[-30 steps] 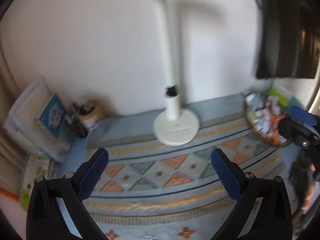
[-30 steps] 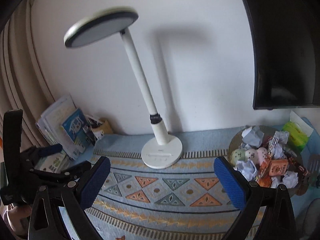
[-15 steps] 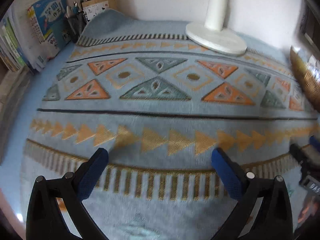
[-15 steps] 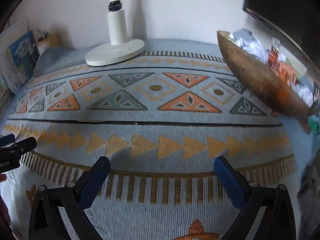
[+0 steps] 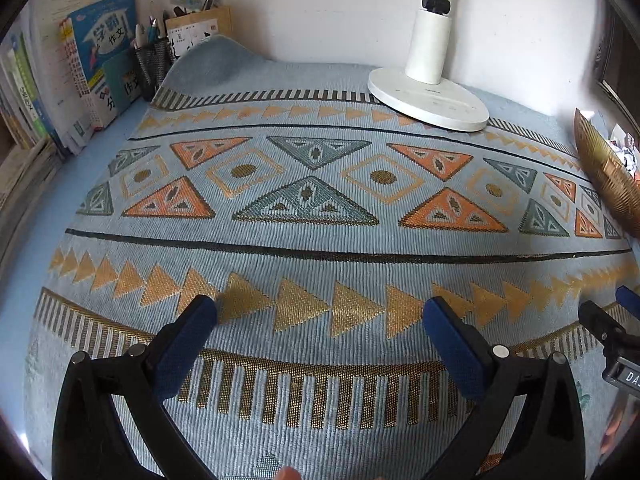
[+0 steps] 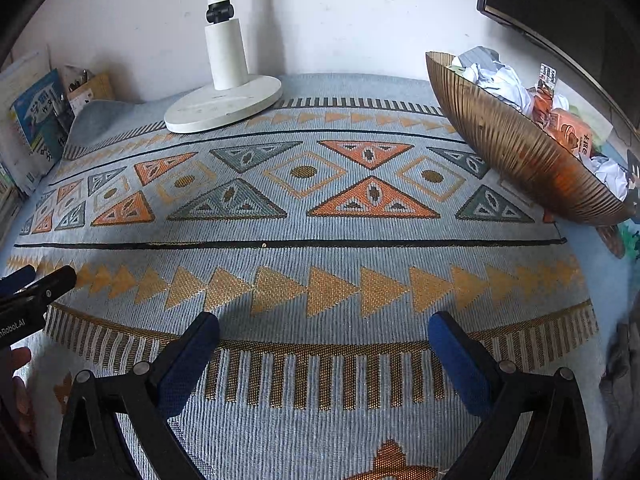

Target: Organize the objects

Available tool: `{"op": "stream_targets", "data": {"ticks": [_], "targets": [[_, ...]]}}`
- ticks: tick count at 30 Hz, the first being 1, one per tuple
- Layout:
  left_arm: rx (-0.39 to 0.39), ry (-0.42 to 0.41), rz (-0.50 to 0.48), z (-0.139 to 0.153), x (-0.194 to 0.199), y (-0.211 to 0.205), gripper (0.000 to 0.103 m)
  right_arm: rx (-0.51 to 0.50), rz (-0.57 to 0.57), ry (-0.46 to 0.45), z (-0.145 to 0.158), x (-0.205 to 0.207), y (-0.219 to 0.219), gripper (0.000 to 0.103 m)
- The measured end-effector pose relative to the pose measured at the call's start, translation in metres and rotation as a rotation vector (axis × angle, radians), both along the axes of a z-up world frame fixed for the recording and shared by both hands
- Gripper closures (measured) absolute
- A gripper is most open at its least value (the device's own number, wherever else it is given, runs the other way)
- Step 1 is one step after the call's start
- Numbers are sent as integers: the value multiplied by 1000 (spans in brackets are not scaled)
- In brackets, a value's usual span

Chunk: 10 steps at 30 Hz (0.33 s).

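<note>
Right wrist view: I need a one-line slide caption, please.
Open right gripper hovers over a patterned mat, facing a white lamp base and a bronze bowl of wrappers.

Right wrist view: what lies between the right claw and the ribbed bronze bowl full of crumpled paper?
Only bare patterned blue mat lies between the open right claw and the ribbed bronze bowl; the right wrist view shows this.
</note>
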<state>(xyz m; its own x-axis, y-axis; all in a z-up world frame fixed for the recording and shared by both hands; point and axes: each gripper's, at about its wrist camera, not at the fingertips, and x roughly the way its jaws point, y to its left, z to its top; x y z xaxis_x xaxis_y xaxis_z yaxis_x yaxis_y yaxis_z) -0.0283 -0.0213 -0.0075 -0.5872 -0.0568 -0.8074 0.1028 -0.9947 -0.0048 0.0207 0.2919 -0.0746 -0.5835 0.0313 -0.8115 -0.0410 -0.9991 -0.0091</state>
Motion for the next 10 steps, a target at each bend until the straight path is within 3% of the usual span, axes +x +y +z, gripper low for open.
{"op": "stream_targets", "data": {"ticks": [10], "targets": [[1, 0, 0, 1, 1, 1, 0, 0, 0, 0, 0, 0, 0, 0]]}}
